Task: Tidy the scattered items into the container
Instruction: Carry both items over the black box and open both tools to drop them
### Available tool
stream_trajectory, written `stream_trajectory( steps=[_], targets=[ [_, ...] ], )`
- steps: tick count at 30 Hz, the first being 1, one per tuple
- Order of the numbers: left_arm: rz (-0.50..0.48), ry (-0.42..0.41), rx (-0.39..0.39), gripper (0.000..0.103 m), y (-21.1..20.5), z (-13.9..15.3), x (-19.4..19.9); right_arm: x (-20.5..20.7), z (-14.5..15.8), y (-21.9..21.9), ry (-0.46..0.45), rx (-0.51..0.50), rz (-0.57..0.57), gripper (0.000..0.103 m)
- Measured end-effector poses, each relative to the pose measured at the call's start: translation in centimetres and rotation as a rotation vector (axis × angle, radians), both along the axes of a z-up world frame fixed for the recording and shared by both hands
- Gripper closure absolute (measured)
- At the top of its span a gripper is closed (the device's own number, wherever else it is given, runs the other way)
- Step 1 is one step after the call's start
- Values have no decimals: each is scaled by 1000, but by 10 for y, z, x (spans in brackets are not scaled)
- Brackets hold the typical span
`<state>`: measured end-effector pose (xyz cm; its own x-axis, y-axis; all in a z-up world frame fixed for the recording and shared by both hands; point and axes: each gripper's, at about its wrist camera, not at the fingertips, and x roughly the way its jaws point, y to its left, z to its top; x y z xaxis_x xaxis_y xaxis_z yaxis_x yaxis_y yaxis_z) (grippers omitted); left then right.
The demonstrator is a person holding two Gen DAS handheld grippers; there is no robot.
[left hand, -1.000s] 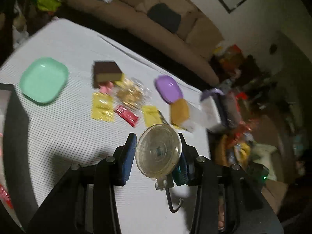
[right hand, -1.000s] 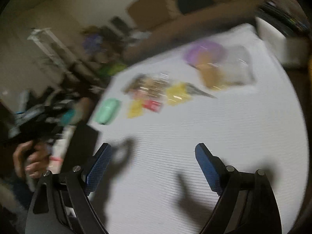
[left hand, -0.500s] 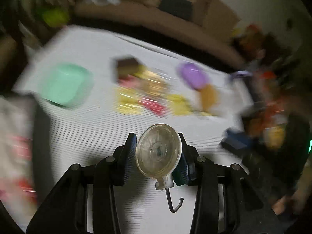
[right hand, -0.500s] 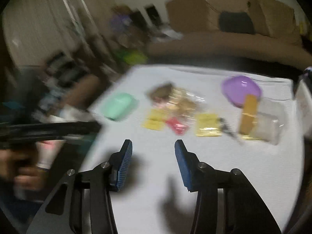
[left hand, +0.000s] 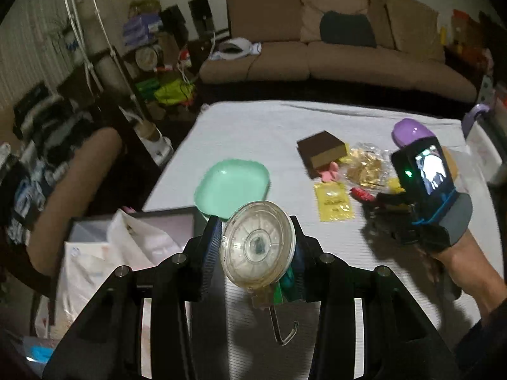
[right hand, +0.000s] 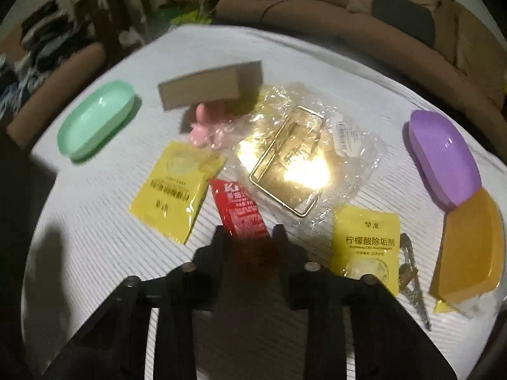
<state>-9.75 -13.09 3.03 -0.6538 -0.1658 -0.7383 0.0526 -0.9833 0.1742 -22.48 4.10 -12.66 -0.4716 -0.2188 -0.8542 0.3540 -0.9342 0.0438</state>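
Note:
My left gripper (left hand: 256,250) is shut on a clear suction-cup hook (left hand: 259,248), held above the table's near-left part, next to a dark container (left hand: 133,224) with white bags in it. My right gripper (right hand: 248,237) has its jaws astride the near end of a red sauce packet (right hand: 236,205); whether they press on it I cannot tell. The right gripper also shows in the left wrist view (left hand: 412,196), low over the pile. Scattered around lie two yellow sachets (right hand: 177,186) (right hand: 364,247), a bagged gold wire rack (right hand: 291,158), a pink figure (right hand: 206,126) and a brown sponge (right hand: 209,85).
A mint green dish (right hand: 95,120) lies left, a purple dish (right hand: 443,155) and an orange dish (right hand: 469,243) right. A metal tool (right hand: 412,278) lies beside the right sachet. A sofa (left hand: 332,60) stands beyond the table; clutter lines the left side.
The left gripper swung left with the hook, bringing the container into view. The right gripper narrowed from wide open and dropped down to the red packet.

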Motion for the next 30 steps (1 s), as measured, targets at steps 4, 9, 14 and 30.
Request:
stream_trajectory(
  steps=[4,9,14,30],
  targets=[
    [11,24,61,65,-12,9,3,15,12,13,27,-51,-28,95],
    [9,84,73,65,-20,39,18,62,74,34,139,-107,-36,95],
    [-1,138,78,65,-25,69,37,104,161,39,251,-153,-30,95],
    [282,212,-39,65,-202,109,99,187,237,-148,276,-347,282,95]
  ],
)
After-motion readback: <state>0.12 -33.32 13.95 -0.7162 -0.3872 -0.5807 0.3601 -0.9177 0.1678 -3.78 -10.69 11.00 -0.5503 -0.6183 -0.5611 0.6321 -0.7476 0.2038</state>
